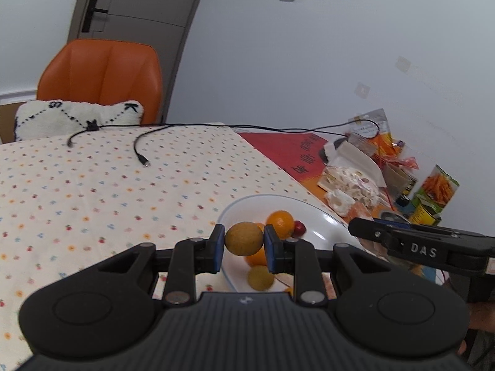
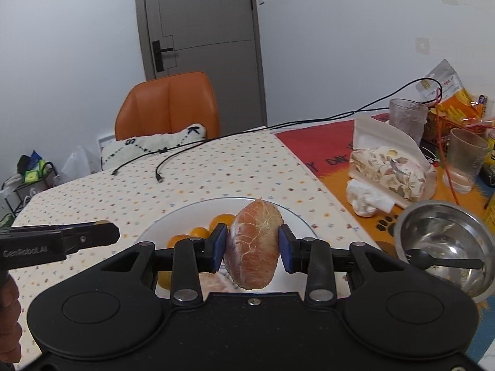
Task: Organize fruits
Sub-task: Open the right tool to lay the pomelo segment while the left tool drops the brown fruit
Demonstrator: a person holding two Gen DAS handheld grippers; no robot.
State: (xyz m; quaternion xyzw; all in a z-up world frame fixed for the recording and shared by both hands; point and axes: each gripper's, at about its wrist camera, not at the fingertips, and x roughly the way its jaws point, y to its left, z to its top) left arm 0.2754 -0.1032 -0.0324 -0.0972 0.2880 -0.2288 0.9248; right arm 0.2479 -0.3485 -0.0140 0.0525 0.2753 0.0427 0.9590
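Fruits are being carried by both grippers above the white plate (image 2: 297, 216). The right gripper (image 2: 253, 249) is pinching a peeled citrus segment (image 2: 253, 244), pinkish with white pith threads, between its blue pads (image 2: 220, 247); the jaws are standing fairly narrow, closed on its flanks. The segment's long axis is running nearly upright, tilted a little, with the pointed end up and away from the camera and the blunt end hanging below the pads, over the plate. The left gripper (image 1: 243, 244) is squeezing a small round yellow-brown fruit (image 1: 243, 238), also hanging above the plate (image 1: 321, 225); being almost spherical, it is showing no clear heading.

Below them, oranges (image 1: 280, 220), a small red fruit (image 1: 299, 228) and a yellow-green fruit (image 1: 260, 277) are lying in the plate, on the dotted tablecloth (image 1: 92, 191).

The peeled segment looks soft and moist, so too much squeeze is likely to burst it, while too little is risking it sliding down through the pads, since most of its bulk is hanging below the grip line. The round fruit could roll off the pads or, once released, roll across the shallow plate and knock others over the rim. The two grippers are also working close together, so they could collide.
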